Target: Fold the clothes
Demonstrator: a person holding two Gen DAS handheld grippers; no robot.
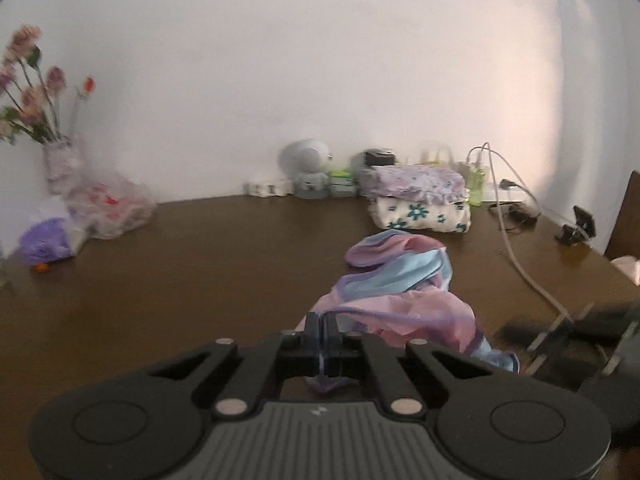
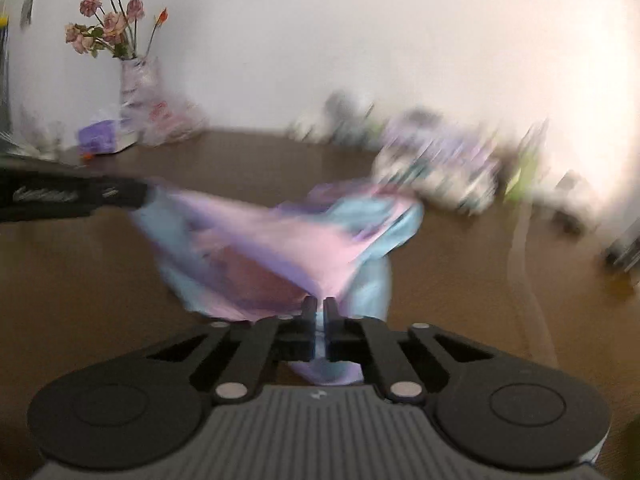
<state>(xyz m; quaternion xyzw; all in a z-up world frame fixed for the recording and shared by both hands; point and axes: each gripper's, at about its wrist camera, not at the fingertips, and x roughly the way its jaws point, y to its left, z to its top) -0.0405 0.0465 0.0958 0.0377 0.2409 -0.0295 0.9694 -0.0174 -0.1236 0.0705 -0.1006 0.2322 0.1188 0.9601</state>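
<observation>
Two claws, one garment. From the left wrist: left claw (image 1: 323,322) pinched tight on a purple-trimmed edge of the pink and blue garment (image 1: 396,284), fingers nearly together with cloth between them. Rest of that garment heaped on the brown surface (image 1: 200,280) just ahead and to the right, stretching toward the back. Further back, a folded stack (image 1: 420,200): lilac floral piece on top, white one with teal flowers underneath, near the wall. Beside it a small grey figure (image 1: 306,168), a green bottle (image 1: 477,182) and a white cable (image 1: 516,256) trailing forward across the surface. Far left, a vase of pink flowers (image 1: 36,92), a crinkled plastic bag (image 1: 108,208) and a purple plush thing (image 1: 44,240). Bottom right, a dark blurry bit of the right claw (image 1: 560,336), too smeared to read.

From the right wrist: pretty blurry. Right claw (image 2: 319,308) clamped on the same garment (image 2: 280,240), a pale blue and pink fold squeezed between the near-closed fingers and hanging out below them. Cloth pulled up off the surface (image 2: 100,280) and spread leftward to the left claw (image 2: 136,196), gripping the other end. Vase of flowers (image 2: 112,32) sharp at back left; folded stack (image 2: 440,168) just a smear at back right.
</observation>
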